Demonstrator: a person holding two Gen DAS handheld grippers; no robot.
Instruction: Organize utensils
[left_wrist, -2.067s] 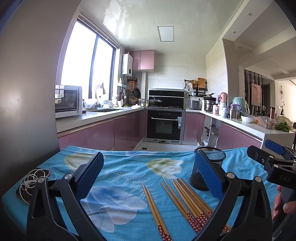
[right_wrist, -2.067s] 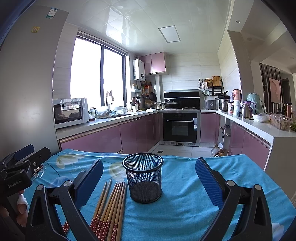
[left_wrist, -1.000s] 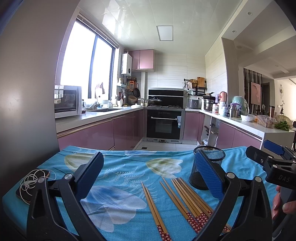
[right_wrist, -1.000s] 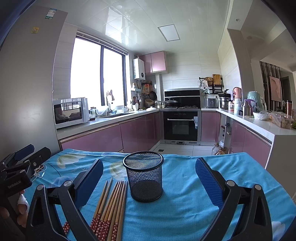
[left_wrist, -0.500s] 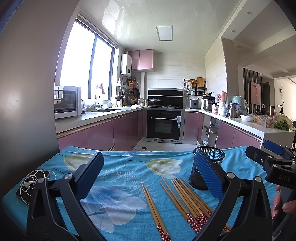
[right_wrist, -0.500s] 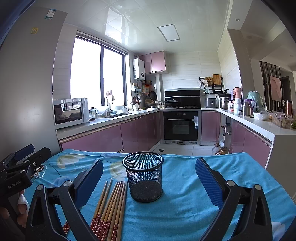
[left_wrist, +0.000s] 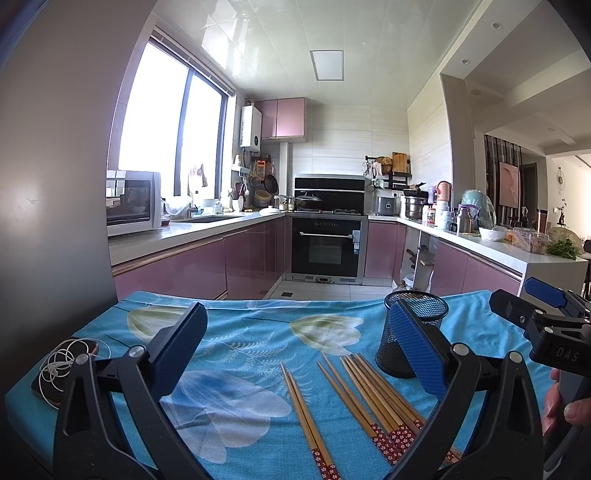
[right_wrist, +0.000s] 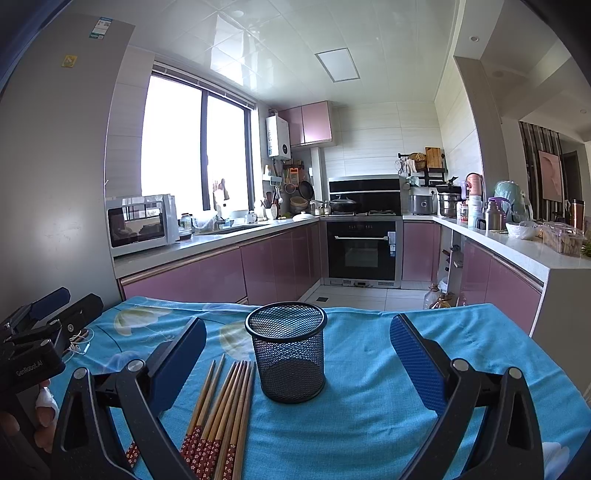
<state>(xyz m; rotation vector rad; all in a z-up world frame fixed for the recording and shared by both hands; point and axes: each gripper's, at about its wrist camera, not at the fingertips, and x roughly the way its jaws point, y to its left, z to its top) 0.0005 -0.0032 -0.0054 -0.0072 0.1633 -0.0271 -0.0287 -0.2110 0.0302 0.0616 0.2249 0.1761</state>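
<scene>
Several wooden chopsticks (left_wrist: 362, 398) with red patterned ends lie side by side on the blue floral tablecloth (left_wrist: 240, 343), two of them (left_wrist: 304, 410) a little apart to the left. A black mesh cup (right_wrist: 286, 356) stands upright and empty just right of the chopsticks (right_wrist: 221, 406). My left gripper (left_wrist: 295, 347) hovers open over the cloth, with the chopsticks between and below its fingers. My right gripper (right_wrist: 297, 362) is open too, its fingers either side of the cup without touching it. Each gripper shows at the edge of the other's view.
A phone with coiled white earphones (left_wrist: 62, 363) lies at the table's left edge. Beyond the table's far edge are the kitchen floor, pink cabinets and an oven (left_wrist: 327, 245). A fridge wall (left_wrist: 48, 184) rises at the left. A hand (left_wrist: 561, 402) holds the right gripper.
Almost nothing has changed; both grippers stay open and hover in place with only a slight drift. The chopsticks and cup have not moved.
</scene>
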